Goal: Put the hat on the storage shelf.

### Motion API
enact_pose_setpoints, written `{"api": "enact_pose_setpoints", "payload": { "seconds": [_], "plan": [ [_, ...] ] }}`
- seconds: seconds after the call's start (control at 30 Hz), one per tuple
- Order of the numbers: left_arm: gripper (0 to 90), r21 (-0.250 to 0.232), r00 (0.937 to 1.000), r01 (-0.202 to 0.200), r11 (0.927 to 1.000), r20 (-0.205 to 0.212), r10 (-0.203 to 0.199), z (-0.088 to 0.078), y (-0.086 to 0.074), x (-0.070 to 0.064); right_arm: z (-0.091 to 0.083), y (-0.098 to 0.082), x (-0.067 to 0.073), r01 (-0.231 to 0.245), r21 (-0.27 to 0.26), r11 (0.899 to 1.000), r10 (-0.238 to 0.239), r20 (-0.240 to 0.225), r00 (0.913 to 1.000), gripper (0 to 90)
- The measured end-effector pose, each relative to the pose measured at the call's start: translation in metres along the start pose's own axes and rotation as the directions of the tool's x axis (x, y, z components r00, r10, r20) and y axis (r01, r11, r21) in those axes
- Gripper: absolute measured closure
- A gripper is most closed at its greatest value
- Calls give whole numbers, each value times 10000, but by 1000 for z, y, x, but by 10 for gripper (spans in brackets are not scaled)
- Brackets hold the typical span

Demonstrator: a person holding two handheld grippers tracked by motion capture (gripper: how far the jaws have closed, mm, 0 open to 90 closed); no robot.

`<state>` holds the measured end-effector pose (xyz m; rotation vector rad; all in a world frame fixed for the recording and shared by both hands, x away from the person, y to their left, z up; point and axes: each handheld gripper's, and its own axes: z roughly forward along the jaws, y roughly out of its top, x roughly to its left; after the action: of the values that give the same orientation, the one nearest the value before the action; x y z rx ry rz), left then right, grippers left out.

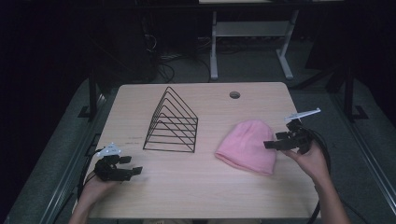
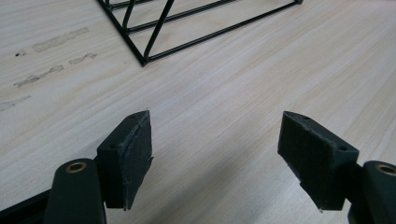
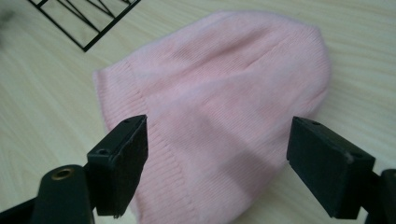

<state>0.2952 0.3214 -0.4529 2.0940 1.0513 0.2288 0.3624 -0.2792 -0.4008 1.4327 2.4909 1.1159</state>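
A pink knit beanie (image 1: 247,145) lies flat on the wooden table (image 1: 201,186), right of centre. My right gripper (image 1: 274,141) hovers at the hat's right edge, open, its jaws wide apart over the pink beanie (image 3: 224,107) with nothing between them. A black wire file rack (image 1: 173,121) stands left of the hat. My left gripper (image 1: 130,165) rests near the table's front left, open and empty above bare wood, with a corner of the wire rack (image 2: 187,28) ahead of it.
A round cable hole (image 1: 235,95) is cut in the table near its far edge. Faint scuff marks (image 2: 51,56) streak the wood left of the rack. White legs of another table (image 1: 252,42) stand on the dark floor beyond.
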Motion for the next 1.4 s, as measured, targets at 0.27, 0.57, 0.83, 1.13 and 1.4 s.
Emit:
{"api": "enact_pose_setpoints", "payload": {
  "seconds": [0.27, 0.57, 0.83, 1.13, 1.4],
  "plan": [
    [262, -44, 9999, 159, 9999, -5, -159, 0, -2, 2, 16, 23, -22, -265, 442, 9987, 265, 11, 9996, 206],
    [262, 146, 10000, 59, 9999, 42, -59, 1, -1, 3, 33, 43, -35, -435, 840, 9955, 429, 86, 9990, 226],
    [262, 161, 10000, 51, 9999, -43, -51, 0, -3, 3, 46, 54, -49, -866, 1161, 9895, 846, 219, 9962, 267],
    [262, 212, 10000, 87, 9997, -19, -87, 0, -4, 4, 61, 49, -60, -1180, 1711, 9782, 1149, 275, 9930, 347],
    [262, 291, 10000, 49, 9996, -34, -48, 2, -4, 5, 73, 42, -61, -1430, 1864, 9720, 1413, 221, 9897, 449]
  ]
}}
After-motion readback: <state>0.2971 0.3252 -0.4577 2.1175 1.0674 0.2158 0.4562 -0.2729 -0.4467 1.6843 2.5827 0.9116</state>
